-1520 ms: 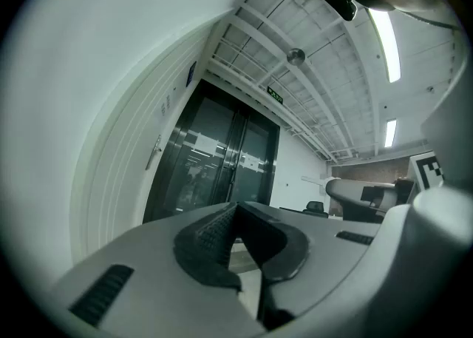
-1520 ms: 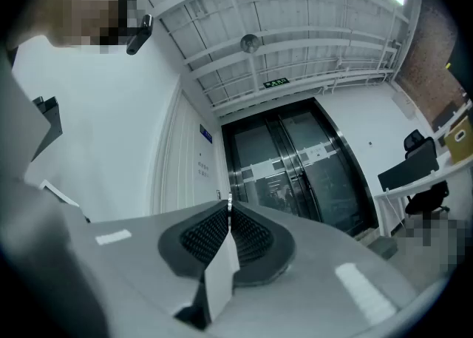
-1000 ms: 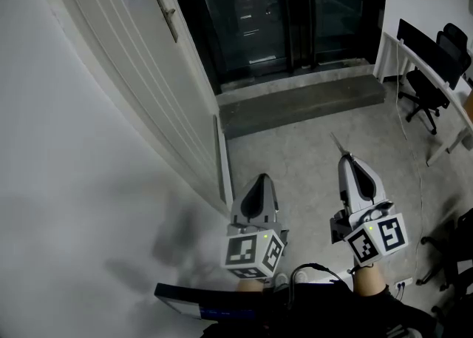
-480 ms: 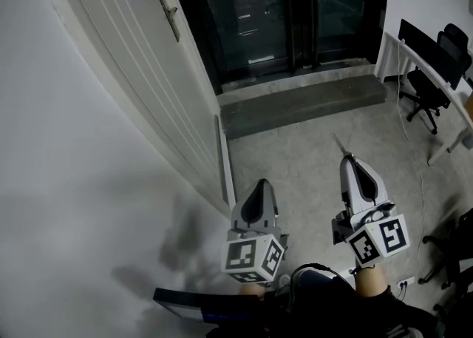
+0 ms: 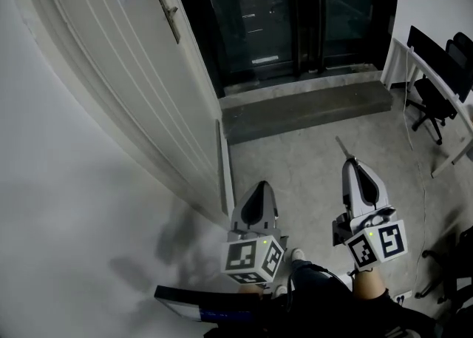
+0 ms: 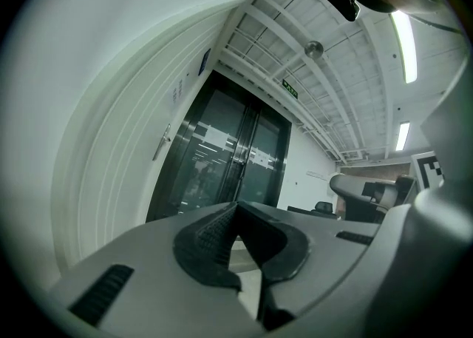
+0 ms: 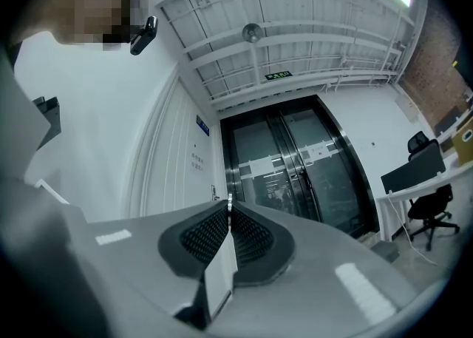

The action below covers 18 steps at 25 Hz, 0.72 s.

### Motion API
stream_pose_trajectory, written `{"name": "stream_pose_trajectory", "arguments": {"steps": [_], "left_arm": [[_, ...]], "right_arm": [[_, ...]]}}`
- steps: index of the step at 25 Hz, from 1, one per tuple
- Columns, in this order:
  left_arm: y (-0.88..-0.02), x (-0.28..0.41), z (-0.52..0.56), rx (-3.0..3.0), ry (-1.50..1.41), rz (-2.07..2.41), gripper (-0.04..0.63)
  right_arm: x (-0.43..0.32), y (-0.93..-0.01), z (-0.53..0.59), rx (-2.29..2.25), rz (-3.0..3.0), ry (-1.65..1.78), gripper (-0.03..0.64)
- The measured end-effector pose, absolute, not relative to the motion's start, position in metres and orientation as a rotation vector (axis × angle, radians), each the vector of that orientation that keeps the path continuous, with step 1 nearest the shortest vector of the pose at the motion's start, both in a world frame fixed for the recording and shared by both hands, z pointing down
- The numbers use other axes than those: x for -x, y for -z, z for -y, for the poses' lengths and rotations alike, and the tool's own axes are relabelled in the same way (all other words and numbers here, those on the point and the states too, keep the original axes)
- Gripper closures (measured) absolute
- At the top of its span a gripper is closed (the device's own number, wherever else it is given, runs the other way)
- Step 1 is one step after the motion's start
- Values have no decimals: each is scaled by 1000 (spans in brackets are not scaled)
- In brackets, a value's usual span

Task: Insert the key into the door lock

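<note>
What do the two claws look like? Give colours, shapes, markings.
The left claw and right claw are light grey tapered shells with black ribbed pads. Each carries a white cube with black square markers and a small green light. The person wears dark clothing.

The left tongs (image 5: 261,183) and the right tongs (image 5: 352,160) are pale grey, tapering shells, each with a dark hollow on top. At the rear of each sits a white cube (image 5: 253,259) with black square markers and a small green light. Their pads (image 6: 207,237) are black and ribbed. The person wears dark clothing (image 5: 332,313).
</note>
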<state>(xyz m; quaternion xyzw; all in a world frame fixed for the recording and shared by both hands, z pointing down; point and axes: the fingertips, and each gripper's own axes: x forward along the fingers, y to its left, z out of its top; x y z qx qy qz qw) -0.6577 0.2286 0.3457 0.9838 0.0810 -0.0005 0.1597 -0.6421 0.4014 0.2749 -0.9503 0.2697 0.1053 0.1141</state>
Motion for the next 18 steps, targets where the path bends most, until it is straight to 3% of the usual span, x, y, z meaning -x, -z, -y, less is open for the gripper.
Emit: {"name": "stream_pose_trajectory", "arguments": {"steps": [18], "left_arm": [[-329, 495, -246, -2808, 59, -155, 595]], "right_arm": [[470, -264, -411, 2789, -905, -332, 606]]}}
